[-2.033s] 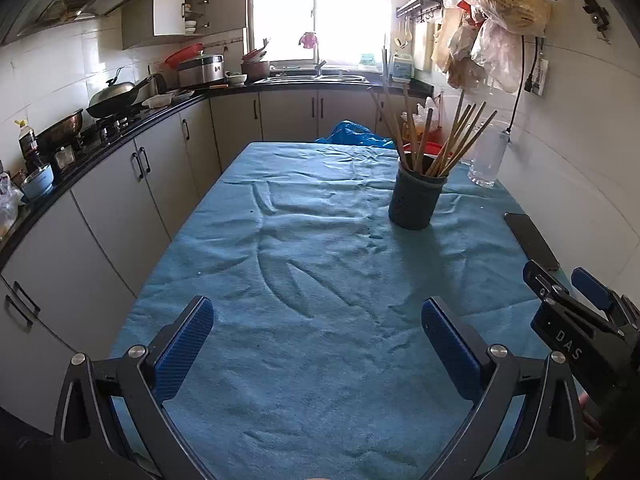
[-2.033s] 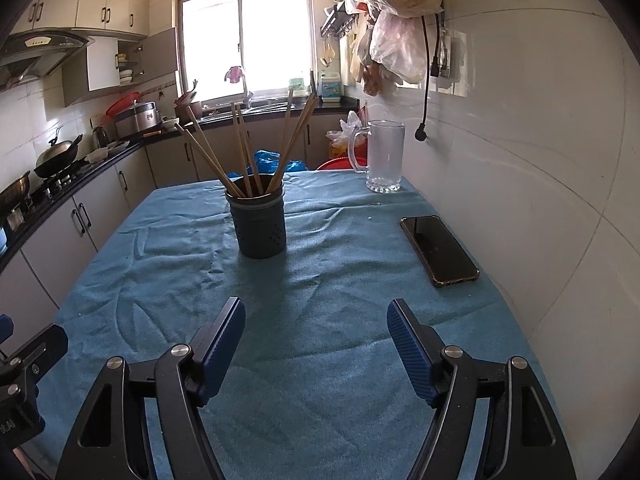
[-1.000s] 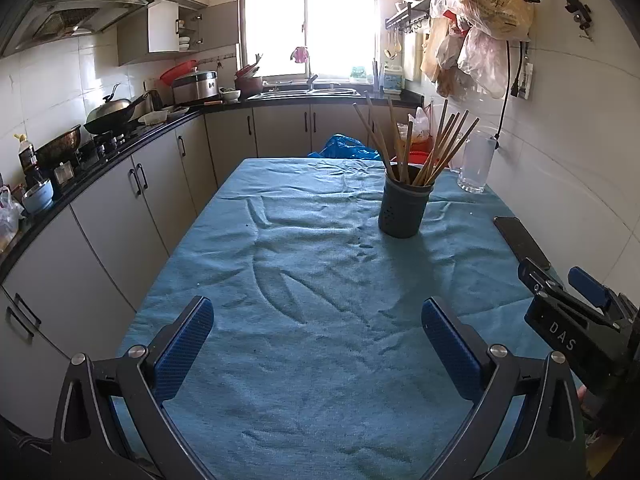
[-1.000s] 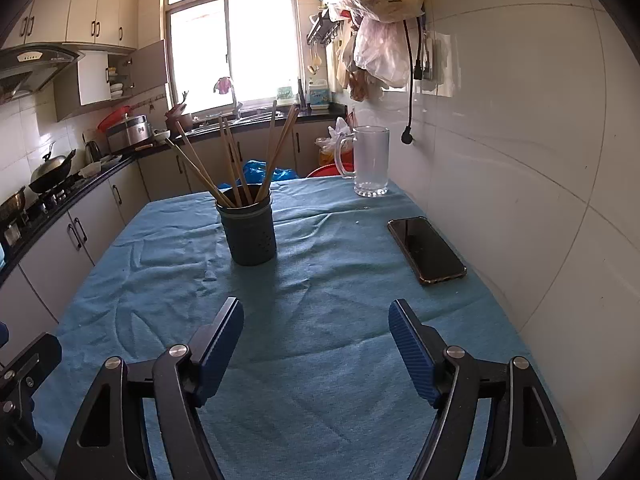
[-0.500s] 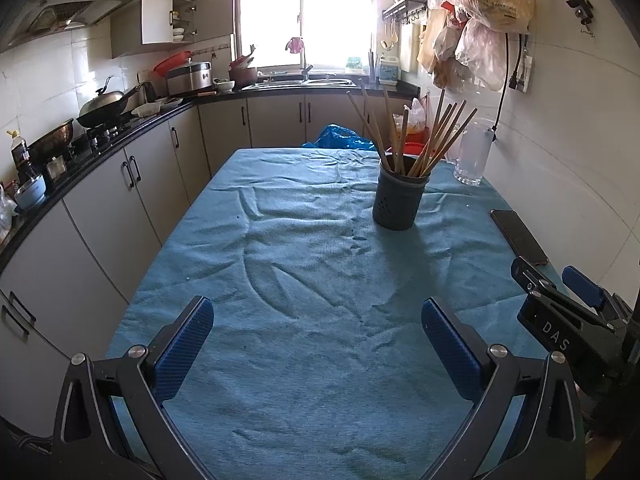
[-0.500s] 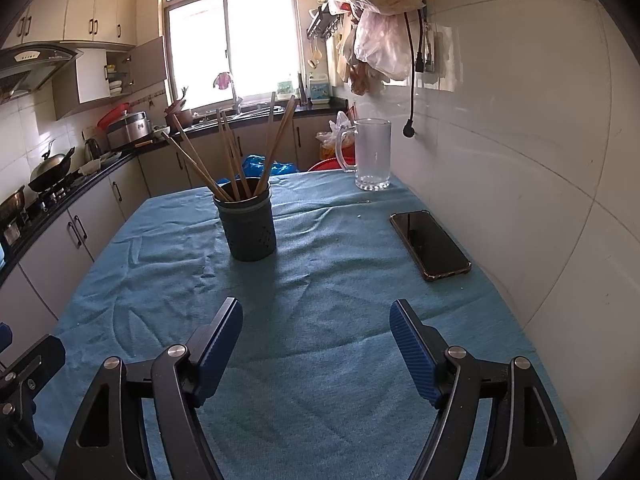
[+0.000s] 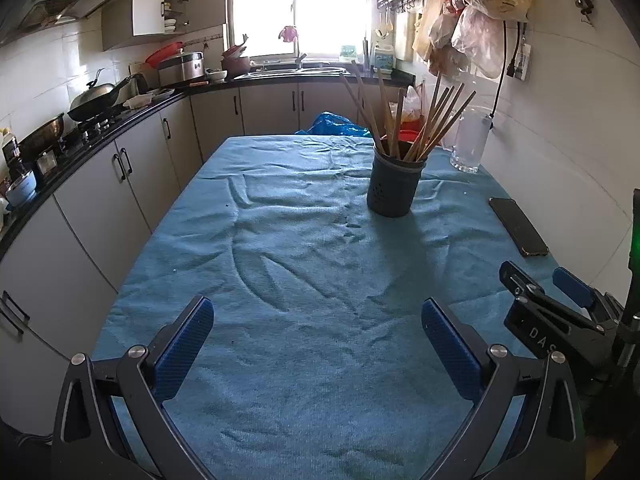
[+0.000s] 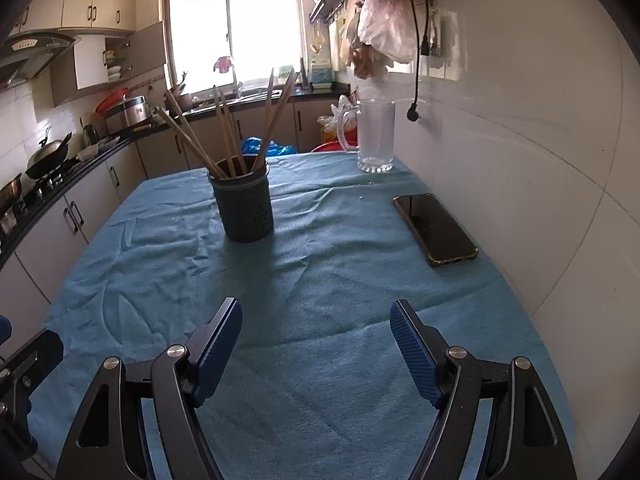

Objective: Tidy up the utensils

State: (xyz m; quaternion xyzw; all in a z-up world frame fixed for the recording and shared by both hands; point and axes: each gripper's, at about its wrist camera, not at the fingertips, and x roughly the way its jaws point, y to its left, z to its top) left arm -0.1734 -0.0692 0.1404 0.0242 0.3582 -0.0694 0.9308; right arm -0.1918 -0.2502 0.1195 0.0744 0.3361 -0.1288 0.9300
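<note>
A dark round holder [image 7: 394, 188] stands on the blue cloth toward the table's far right, with several wooden chopsticks [image 7: 426, 124] standing in it and fanning out. It also shows in the right wrist view [image 8: 245, 206], with the chopsticks [image 8: 224, 132]. My left gripper [image 7: 318, 324] is open and empty above the near part of the cloth. My right gripper [image 8: 316, 330] is open and empty, near the front right; it shows in the left wrist view [image 7: 544, 292].
A black phone [image 8: 434, 228] lies on the cloth by the right wall. A clear glass mug [image 8: 374, 140] stands at the far right corner. The table's blue cloth [image 7: 280, 280] is wrinkled. Kitchen counters and cabinets [image 7: 120, 168] run along the left and back.
Both grippers have shifted a little over the table; the holder sits slightly nearer in both views. Both stay open and empty.
</note>
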